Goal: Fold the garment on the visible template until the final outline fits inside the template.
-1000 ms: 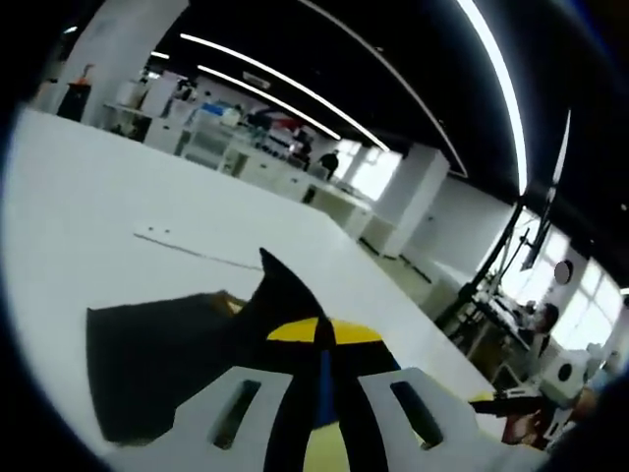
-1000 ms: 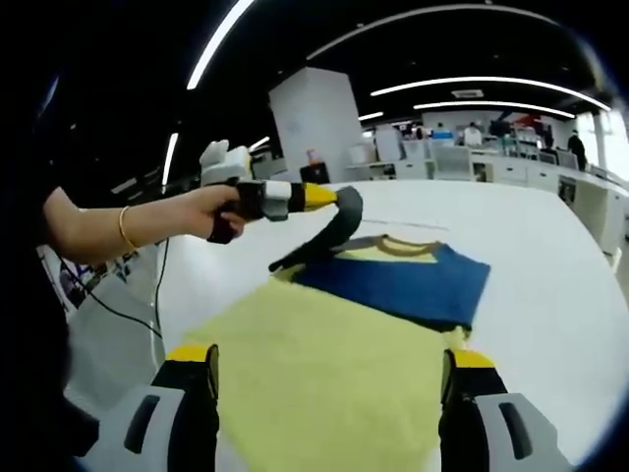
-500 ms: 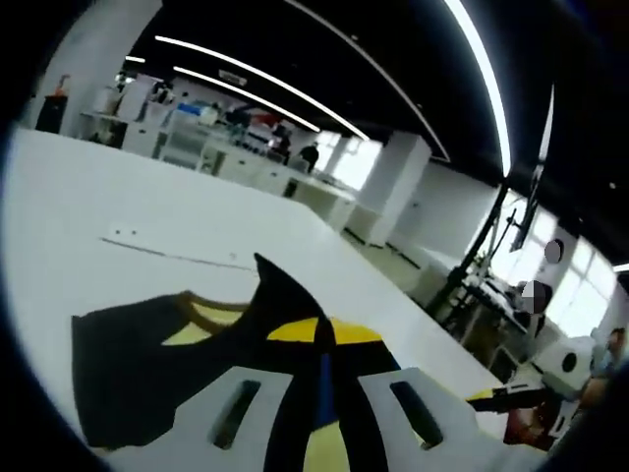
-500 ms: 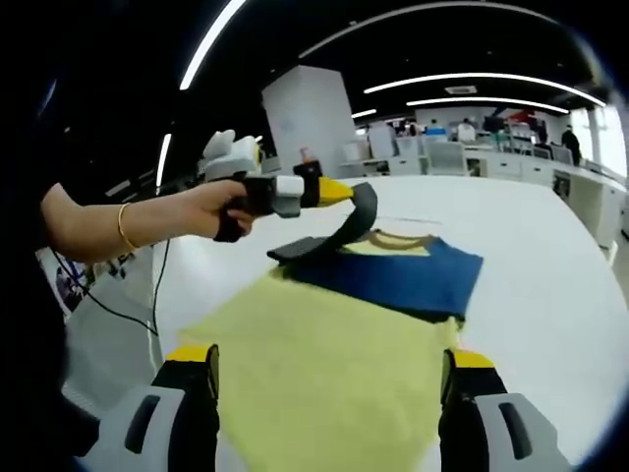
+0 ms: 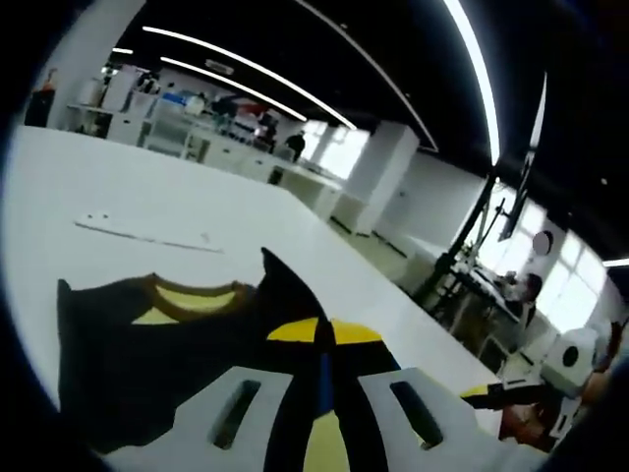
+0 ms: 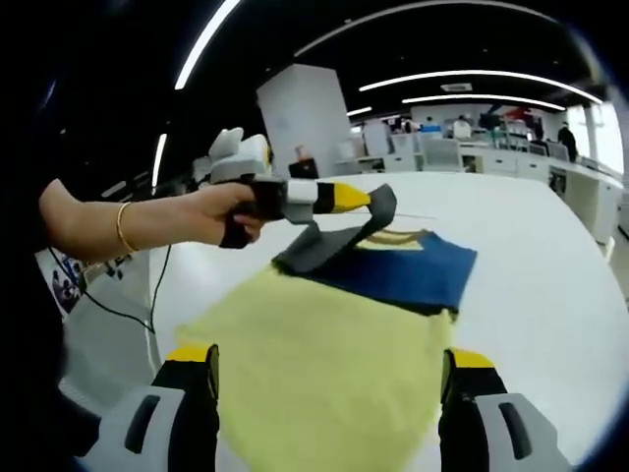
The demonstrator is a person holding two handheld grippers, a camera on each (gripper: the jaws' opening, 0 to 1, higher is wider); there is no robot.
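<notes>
Since a second ago you have carried the pinched sleeve (image 6: 329, 239) further across the shirt: in the right gripper view the left gripper (image 6: 366, 200) now sits over the blue yoke, where before it hung short of the collar, and the sleeve trails from it as a flatter grey-looking flap. Your left gripper's fingers (image 5: 280, 388) are closed together on that dark sleeve fabric, which rises to a point between them in the left gripper view. The T-shirt (image 6: 334, 364) lies flat on the white counter (image 6: 550, 265), its yellow body nearest your right gripper (image 6: 329, 413) and its blue shoulder panel (image 6: 408, 270) with the brown-trimmed collar (image 6: 393, 236) at the far end. Your right gripper's fingers (image 6: 192, 398) stand wide apart and hold nothing, hovering at the near hem with the yellow cloth showing between them. From the left gripper view the shoulder panel (image 5: 147, 349) looks nearly black, with the collar (image 5: 192, 293) and a patch of yellow inside it. A thin strip (image 5: 138, 232) lies on the counter beyond the shirt, well apart from it. Your left hand (image 6: 221, 211) wears a gold bangle (image 6: 122, 227).
</notes>
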